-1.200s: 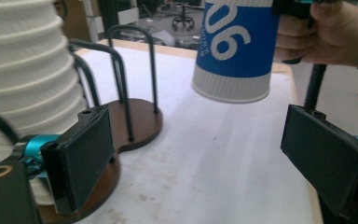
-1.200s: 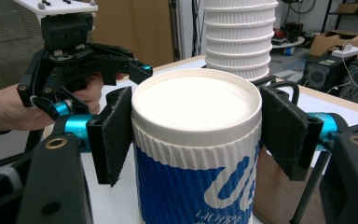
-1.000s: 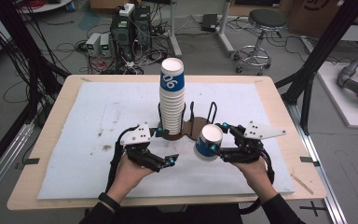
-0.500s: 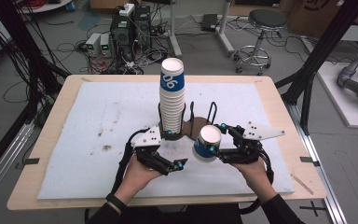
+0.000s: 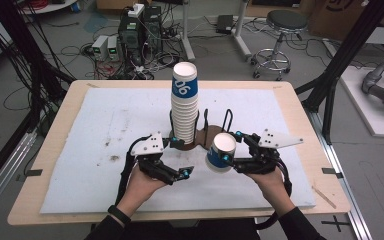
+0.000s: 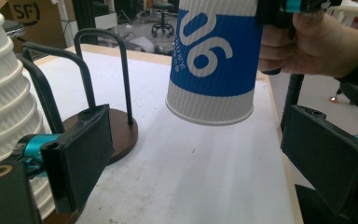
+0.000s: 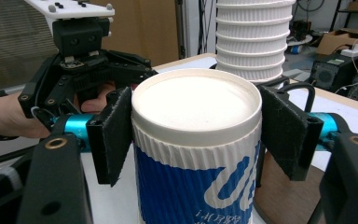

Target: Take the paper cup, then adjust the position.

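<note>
A blue-and-white ribbed paper cup (image 5: 219, 154) hangs tilted above the white mat, with my right gripper (image 5: 230, 147) shut on it. In the right gripper view both black pads (image 7: 114, 133) press the cup (image 7: 196, 154) just under its white rim. My left gripper (image 5: 180, 157) is open to the cup's left, jaws pointing at it. In the left gripper view the cup (image 6: 212, 60) hangs ahead of and above the wide gap in my left gripper (image 6: 200, 144), touching neither pad. A tall stack of the same cups (image 5: 184, 107) stands in a brown-based wire holder (image 5: 200, 145).
The holder's black wire loops (image 6: 105, 70) rise between the stack and the held cup. The white mat (image 5: 105, 130) covers most of the wooden table (image 5: 55, 155). Cables, electronics boxes and a stool (image 5: 280, 30) are on the floor beyond the far edge.
My left gripper has shifted slightly to the right, toward the held cup. The right gripper and its cup have kept still.
</note>
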Demonstrator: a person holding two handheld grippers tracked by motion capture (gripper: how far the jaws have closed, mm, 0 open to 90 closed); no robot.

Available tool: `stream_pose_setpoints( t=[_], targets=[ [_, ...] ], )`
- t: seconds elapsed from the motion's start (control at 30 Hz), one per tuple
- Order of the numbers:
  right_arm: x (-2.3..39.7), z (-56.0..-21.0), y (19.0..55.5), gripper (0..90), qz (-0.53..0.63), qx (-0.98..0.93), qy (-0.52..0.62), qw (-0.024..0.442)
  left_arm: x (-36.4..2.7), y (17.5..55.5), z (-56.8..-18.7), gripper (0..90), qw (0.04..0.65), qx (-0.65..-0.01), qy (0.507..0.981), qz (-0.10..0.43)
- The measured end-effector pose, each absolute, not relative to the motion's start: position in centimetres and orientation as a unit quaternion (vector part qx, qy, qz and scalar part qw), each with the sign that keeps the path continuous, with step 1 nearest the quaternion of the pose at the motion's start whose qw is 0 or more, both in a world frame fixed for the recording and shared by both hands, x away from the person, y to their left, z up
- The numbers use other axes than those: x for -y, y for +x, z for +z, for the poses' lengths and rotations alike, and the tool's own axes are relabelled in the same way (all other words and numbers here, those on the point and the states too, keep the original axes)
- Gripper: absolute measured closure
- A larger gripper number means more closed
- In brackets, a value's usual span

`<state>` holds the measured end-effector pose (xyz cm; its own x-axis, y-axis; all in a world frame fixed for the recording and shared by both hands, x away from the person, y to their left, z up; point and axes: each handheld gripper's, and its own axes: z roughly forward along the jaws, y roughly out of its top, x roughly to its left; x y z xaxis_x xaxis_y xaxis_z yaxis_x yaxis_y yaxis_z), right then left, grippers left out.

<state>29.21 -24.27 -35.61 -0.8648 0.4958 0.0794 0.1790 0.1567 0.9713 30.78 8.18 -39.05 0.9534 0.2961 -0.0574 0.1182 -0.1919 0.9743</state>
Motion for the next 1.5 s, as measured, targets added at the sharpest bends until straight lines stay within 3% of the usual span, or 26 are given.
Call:
stream_pose_setpoints(
  t=[0.33, 1.07, 1.4, 1.5],
  targets=[
    [24.3, -35.6, 29.0, 30.5, 0.614, -0.751, 0.212, 0.124, -7.4, 30.9, -39.2, 9.5, 0.62, -0.126, 0.772, 0.062],
    [22.1, -35.9, 28.2, 30.5, 0.623, -0.769, 0.134, 0.048, -4.0, 29.8, -40.2, 7.6, 0.623, -0.073, 0.779, -0.011],
    [21.4, -36.0, 28.0, 30.5, 0.622, -0.773, 0.119, 0.029, -2.8, 29.8, -40.7, 7.7, 0.609, -0.061, 0.791, -0.02],
    [21.4, -36.0, 27.9, 30.5, 0.622, -0.773, 0.118, 0.032, -3.0, 30.0, -40.8, 15.2, 0.604, -0.062, 0.794, -0.029]
  ],
)
